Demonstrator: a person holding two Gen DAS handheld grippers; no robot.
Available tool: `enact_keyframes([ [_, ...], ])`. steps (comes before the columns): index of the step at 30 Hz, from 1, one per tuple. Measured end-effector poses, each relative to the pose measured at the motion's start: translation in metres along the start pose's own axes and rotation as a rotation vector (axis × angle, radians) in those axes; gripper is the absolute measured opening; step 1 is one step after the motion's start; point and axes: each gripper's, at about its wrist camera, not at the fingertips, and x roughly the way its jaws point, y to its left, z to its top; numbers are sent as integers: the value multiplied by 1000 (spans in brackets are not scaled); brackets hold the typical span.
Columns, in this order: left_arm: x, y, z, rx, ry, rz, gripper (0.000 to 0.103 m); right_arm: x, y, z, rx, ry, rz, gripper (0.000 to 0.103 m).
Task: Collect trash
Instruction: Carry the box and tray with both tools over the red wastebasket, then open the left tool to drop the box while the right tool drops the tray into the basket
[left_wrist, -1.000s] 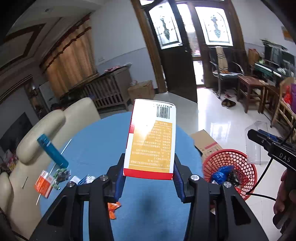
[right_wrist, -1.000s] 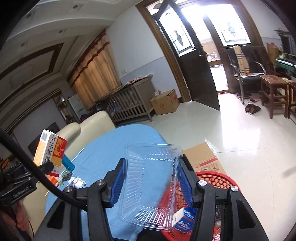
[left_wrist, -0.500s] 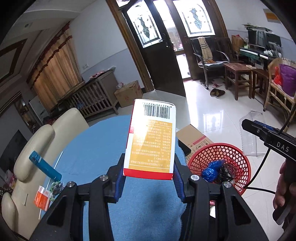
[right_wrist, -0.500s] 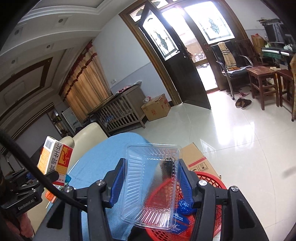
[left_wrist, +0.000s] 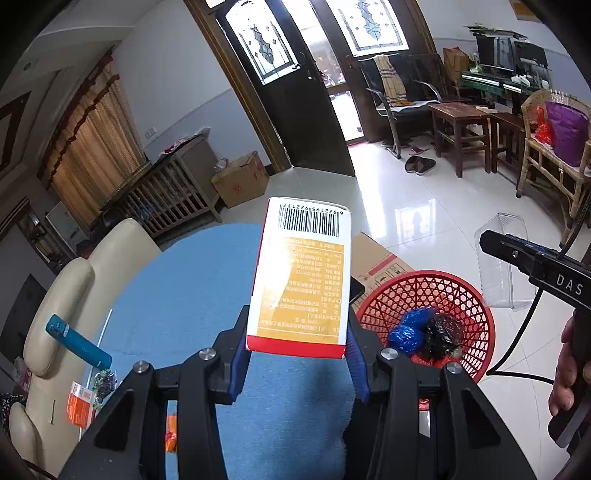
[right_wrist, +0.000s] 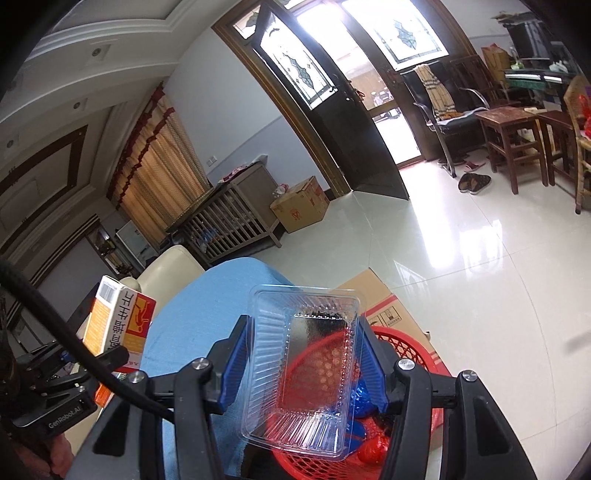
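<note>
1. The left gripper clamped the carton upright above the blue table.
2. The right gripper held the clear tray over the red basket.

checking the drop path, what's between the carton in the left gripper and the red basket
Nothing solid: in the left wrist view only the blue tablecloth's edge separates the carton from the basket.
</note>
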Motion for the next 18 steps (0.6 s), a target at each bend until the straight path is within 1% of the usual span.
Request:
enact_keyframes([
  [10, 15, -9, 1, -4, 32, -40, 47, 6, -19, 0, 42, 27, -7, 59],
  [14, 19, -12, 2, -10, 26, -82, 47, 10, -24, 0, 58, 35, -8, 59],
  [18, 24, -18, 3, -2, 27, -94, 47, 12, -28, 4, 70, 39, -8, 59],
])
